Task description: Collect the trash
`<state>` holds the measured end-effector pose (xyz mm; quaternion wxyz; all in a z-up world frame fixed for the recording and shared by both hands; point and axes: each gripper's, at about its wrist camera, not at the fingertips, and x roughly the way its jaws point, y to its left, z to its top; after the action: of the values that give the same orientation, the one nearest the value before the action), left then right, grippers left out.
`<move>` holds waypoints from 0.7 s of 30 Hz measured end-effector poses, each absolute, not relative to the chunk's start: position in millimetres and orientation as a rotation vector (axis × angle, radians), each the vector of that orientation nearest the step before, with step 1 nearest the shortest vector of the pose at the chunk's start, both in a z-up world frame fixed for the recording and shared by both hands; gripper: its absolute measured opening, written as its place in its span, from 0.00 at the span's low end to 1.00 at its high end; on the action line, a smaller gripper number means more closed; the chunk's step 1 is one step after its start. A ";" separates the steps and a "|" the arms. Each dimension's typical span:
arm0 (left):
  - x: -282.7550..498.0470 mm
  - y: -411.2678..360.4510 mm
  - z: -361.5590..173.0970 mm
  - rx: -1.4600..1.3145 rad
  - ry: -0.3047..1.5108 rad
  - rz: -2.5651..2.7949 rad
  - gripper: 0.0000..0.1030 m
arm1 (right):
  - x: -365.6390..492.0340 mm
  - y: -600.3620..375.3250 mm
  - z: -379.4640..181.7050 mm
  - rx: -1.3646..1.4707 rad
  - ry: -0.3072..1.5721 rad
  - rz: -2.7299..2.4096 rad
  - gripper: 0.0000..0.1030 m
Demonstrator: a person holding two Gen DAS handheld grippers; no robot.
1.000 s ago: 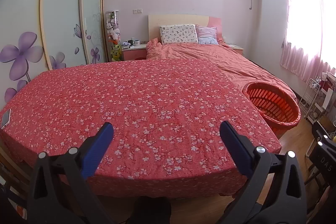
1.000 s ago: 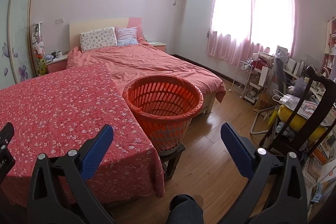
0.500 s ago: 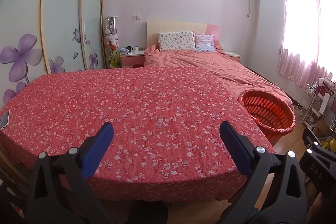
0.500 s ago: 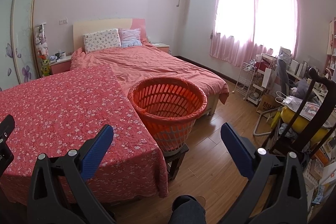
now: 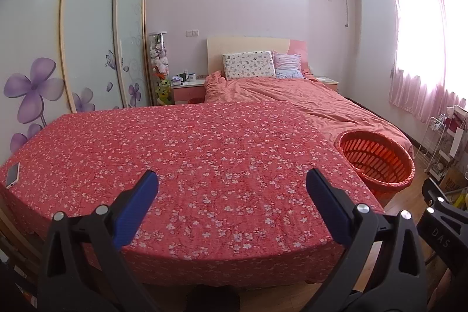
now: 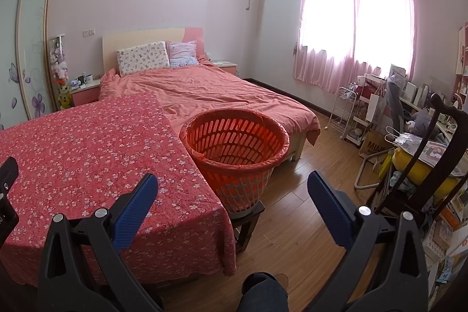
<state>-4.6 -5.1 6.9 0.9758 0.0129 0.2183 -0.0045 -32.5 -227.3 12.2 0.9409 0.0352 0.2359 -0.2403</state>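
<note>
An orange slatted basket (image 6: 234, 142) lined with an orange bag stands on a low stool at the right edge of a table under a red floral cloth (image 6: 82, 142). It also shows in the left wrist view (image 5: 377, 160). My left gripper (image 5: 231, 189) is open and empty, held above the near edge of the cloth (image 5: 204, 154). My right gripper (image 6: 234, 192) is open and empty, in front of the basket. No trash shows on the cloth.
A phone (image 5: 13, 174) lies at the cloth's far left edge. A bed (image 6: 222, 95) with a pink duvet stands behind the table. A dark chair (image 6: 433, 160), a wire rack (image 6: 348, 113) and cluttered shelves fill the right side. Wood floor (image 6: 298, 212) lies beside the basket.
Both grippers have drawn back and tilted up a little, so the table and basket look slightly farther and more of the ceiling shows. Jaws stay open.
</note>
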 end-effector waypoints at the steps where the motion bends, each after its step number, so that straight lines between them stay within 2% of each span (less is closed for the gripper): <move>1: -4.5 -5.3 6.9 0.027 0.441 -0.007 0.96 | -32.4 -227.3 12.2 0.072 0.481 -0.490 0.98; 21: -3.5 -4.8 6.2 0.022 0.450 0.007 0.96 | -31.1 -225.1 11.7 0.075 0.486 -0.488 0.98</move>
<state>-3.5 -4.8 6.2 0.9747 0.0107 0.2232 0.0036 -31.1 -225.1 11.7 0.9406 0.0366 0.2382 -0.2390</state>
